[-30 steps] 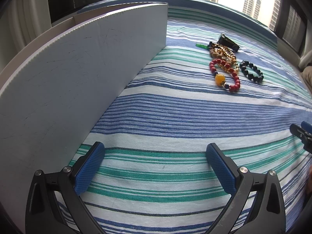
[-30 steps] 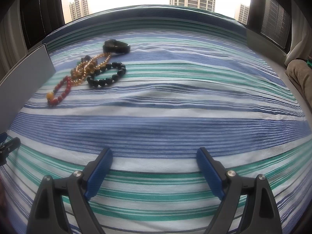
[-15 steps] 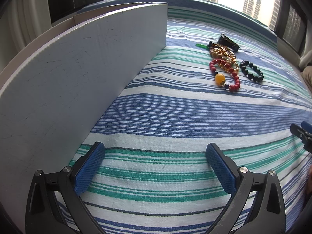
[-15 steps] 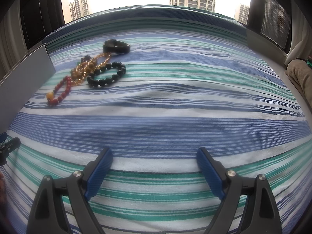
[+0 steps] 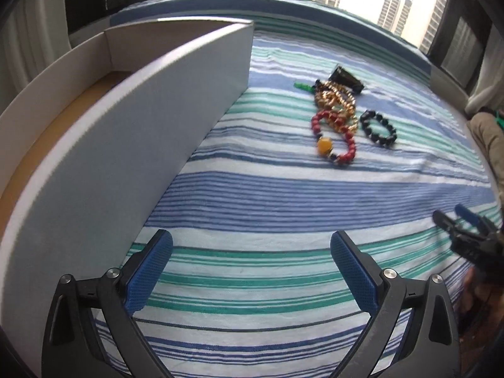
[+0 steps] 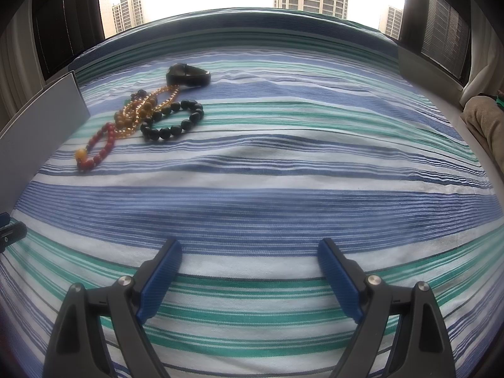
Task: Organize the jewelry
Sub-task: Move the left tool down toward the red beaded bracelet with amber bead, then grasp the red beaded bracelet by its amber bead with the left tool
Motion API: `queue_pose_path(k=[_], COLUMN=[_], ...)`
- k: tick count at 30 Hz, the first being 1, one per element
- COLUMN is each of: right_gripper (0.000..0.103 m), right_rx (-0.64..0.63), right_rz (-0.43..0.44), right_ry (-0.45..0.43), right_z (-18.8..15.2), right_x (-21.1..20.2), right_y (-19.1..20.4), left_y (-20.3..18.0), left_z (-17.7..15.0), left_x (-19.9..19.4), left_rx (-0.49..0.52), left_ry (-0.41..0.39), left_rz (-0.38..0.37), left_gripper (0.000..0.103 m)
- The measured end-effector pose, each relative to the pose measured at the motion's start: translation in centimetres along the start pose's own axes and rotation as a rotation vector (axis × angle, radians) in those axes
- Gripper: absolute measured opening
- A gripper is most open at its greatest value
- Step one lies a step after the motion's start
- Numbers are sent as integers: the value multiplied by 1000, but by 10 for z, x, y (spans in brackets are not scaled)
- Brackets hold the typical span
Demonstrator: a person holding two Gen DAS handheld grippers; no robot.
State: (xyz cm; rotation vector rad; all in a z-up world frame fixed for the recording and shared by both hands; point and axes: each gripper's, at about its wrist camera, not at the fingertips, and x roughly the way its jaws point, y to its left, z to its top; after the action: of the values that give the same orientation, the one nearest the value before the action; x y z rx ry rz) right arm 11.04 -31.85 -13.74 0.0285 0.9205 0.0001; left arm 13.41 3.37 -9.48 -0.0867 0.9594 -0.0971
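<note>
Left wrist view: one white box, four bracelets; left gripper, right gripper both wide, holding nothing.

The left tongs have two black plastic arms shaped like open triangular frames, each tipped with a blue pad textured in a fine grid. Round silver screw heads sit on each arm. The right tongs match: black frames, ribbed blue pads, silver screws. At four o'clock in the left view, a little skin shows, blurred.
</note>
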Motion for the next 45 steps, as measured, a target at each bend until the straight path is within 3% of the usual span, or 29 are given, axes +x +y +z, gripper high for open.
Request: queue_pose_path(k=[3, 6, 9, 12, 16, 19, 21, 25, 27, 29, 31, 35, 36, 45], right_gripper=[91, 91, 92, 92, 92, 92, 92, 92, 92, 92, 92, 92, 92, 93], right_rx=[-1, -1, 0, 1, 0, 0, 0, 0, 0, 0, 0, 0, 0, 0], right_rz=[1, 1, 5, 5, 4, 4, 4, 4, 4, 4, 4, 4, 4, 4], right_ry=[1, 1, 2, 1, 2, 2, 2, 2, 2, 2, 2, 2, 2, 1], right_z=[0, 1, 1, 1, 1, 1, 1, 1, 1, 1, 1, 1, 1, 1], right_x=[0, 0, 0, 0, 0, 0, 0, 0, 0, 0, 1, 0, 0, 1], right_y=[1, 1, 2, 2, 3, 3, 2, 2, 2, 2, 2, 2, 2, 2], left_y=[-14, -38, -63, -76, -108, -131, -134, -124, -123, -121, -119, -108, -103, -39], left_z=[31, 63, 78, 78, 72, 71, 73, 74, 73, 72, 71, 71, 72, 74], left_x=[-22, -7, 33, 67, 86, 98, 110, 121, 120, 119, 116, 107, 98, 33], left_rx=[-1, 71, 164, 183, 234, 343, 361, 328, 336, 336, 328, 286, 267, 1], left_ry=[-35, 9, 62, 81, 89, 73, 106, 139, 145, 161, 175, 172, 154, 122], left_rz=[-110, -150, -98, 6, -42, 32, 56, 42, 26, -11, -30, -43, -61, -257], left_gripper=[102, 102, 100, 75, 75, 75, 75, 72, 65, 52, 26, 19, 0, 0])
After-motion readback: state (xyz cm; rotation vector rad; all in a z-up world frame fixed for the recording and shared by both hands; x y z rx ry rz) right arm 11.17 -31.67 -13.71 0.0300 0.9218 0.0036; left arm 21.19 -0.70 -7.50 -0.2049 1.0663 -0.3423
